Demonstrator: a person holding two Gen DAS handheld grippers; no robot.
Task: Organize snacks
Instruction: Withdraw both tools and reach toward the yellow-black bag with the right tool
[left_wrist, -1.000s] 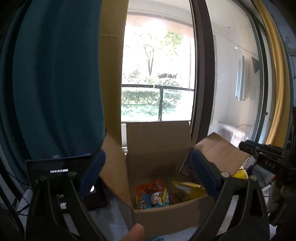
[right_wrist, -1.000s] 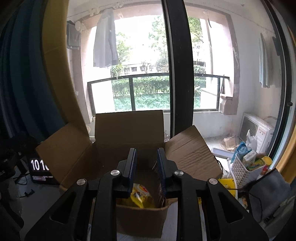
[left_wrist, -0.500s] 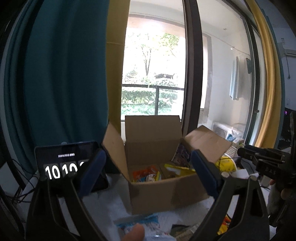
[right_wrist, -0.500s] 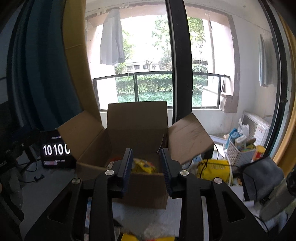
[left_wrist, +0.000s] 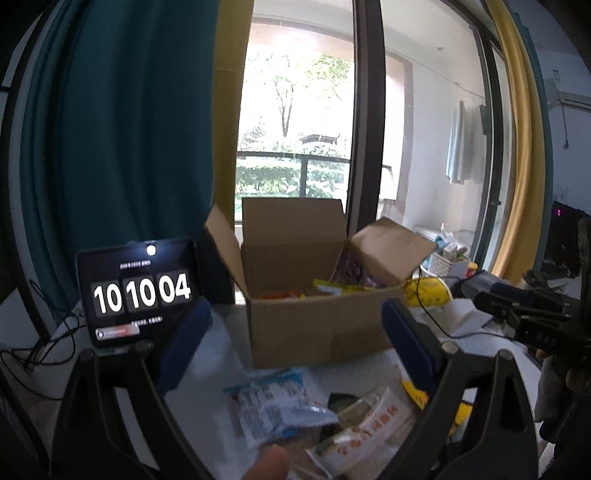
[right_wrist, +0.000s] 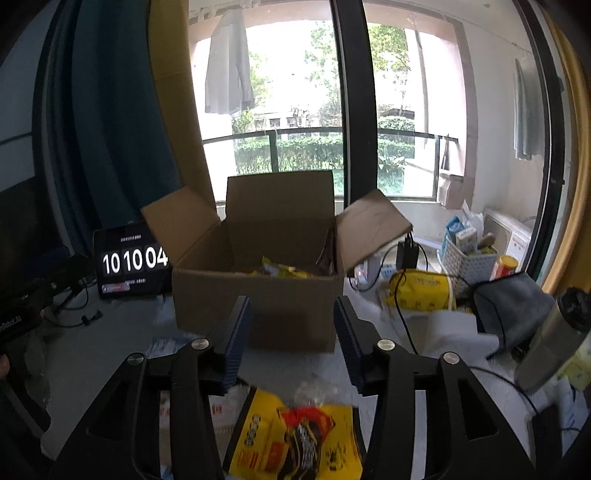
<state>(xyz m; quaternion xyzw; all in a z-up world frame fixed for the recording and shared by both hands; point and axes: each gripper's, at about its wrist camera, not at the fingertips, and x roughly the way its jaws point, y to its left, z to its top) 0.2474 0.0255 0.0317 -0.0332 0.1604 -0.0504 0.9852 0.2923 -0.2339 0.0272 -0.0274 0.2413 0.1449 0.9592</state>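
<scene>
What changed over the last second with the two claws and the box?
Both claws pulled back from the cardboard box, bringing loose packets on the table into view: the yellow snack packet below the right claw, the blue-and-white packet below the left claw. The right claw opened from nearly closed; the left stayed wide open. Neither holds anything. The box stayed put, flaps open, snacks inside.
</scene>
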